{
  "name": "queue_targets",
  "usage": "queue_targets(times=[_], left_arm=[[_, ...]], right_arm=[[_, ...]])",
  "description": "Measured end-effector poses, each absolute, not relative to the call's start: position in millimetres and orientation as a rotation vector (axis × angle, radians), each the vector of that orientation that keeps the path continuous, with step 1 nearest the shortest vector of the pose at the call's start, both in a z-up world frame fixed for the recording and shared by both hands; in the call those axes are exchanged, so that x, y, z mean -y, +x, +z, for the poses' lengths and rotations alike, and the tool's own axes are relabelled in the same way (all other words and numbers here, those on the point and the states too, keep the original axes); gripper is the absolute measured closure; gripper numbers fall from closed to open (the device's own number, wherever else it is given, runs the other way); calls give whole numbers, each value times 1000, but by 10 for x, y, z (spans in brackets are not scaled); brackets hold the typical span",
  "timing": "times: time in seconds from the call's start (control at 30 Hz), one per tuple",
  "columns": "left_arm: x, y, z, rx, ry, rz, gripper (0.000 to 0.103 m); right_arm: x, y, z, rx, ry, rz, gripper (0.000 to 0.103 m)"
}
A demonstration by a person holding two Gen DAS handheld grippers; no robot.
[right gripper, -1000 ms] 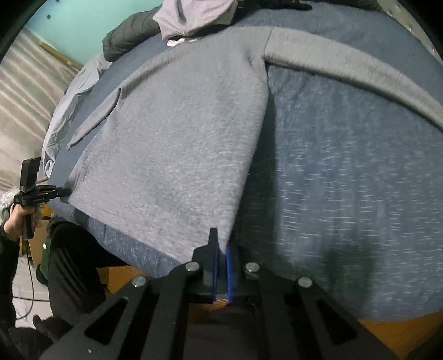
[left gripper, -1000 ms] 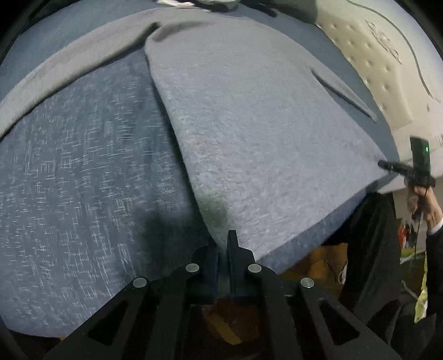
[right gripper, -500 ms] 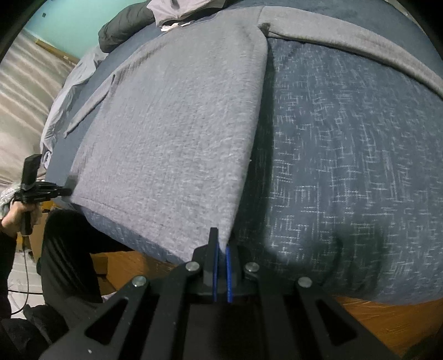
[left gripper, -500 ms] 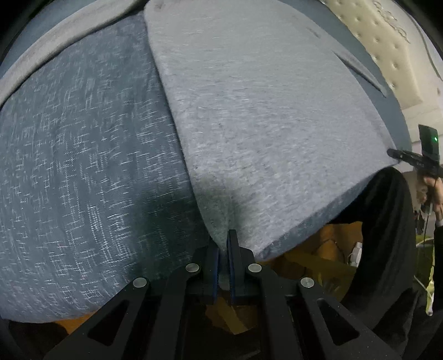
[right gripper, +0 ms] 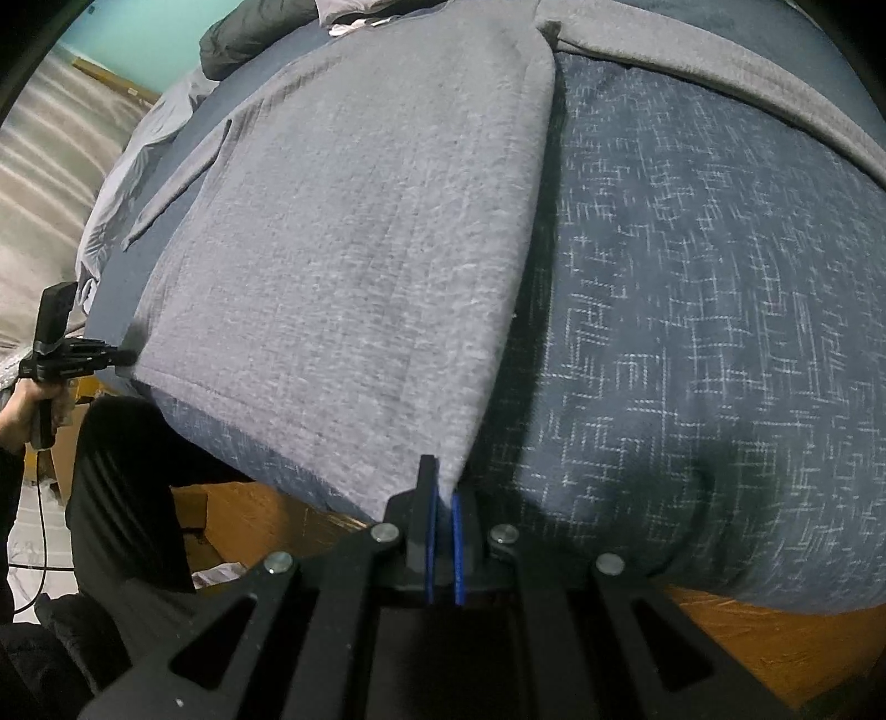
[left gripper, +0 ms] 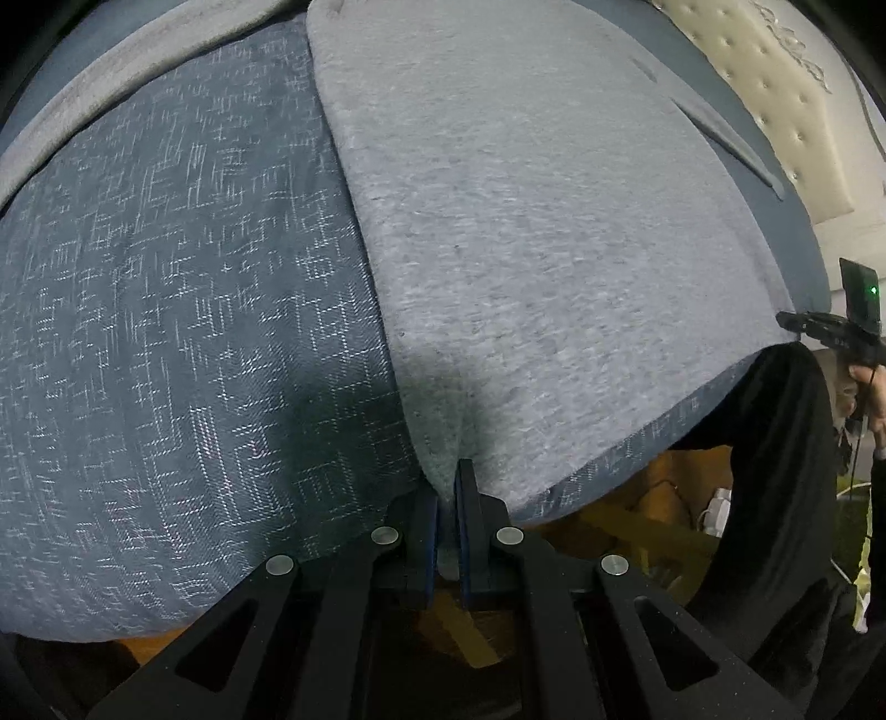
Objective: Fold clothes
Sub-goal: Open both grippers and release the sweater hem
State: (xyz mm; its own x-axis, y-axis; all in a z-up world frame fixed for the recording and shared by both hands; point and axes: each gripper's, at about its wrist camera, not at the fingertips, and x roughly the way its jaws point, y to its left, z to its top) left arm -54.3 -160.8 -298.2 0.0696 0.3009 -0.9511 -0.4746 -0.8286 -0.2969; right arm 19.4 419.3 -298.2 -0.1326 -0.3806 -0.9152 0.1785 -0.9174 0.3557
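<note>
Right now each gripper's fingers pinch a bottom corner of the grey sweater point(left gripper: 554, 232): left gripper point(left gripper: 447, 498), right gripper point(right gripper: 441, 487). From both, the sweater runs straight away across the bed point(right gripper: 720, 332), hem at the near edge, sleeves spread sideways.

we saw a bed covered in a dark blue bedspread point(left gripper: 183, 310) woven with pale crosshatch marks, resting on an orange-brown wooden frame point(right gripper: 775, 642) that showed below its near edge. a cream tufted headboard point(left gripper: 775, 111) with small buttons stood at one end, and at the other a teal wall point(right gripper: 149, 44) rose above a wooden trim strip, beside a pale striped surface point(right gripper: 50, 166) we could not identify. the light was dim, leaving soft shadows on the bedspread.
</note>
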Motion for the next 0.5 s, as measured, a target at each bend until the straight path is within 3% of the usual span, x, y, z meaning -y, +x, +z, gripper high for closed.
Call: queue_targets(times=[0.23, 0.5], left_arm=[[1635, -581, -2953, -173, -1813, 1822, 92], [1916, -872, -2600, -178, -1786, 1922, 90]], right_arm=[[-4283, 186, -2933, 271, 1781, -2085, 93], [-4389, 133, -2704, 239, 1748, -2156, 93]])
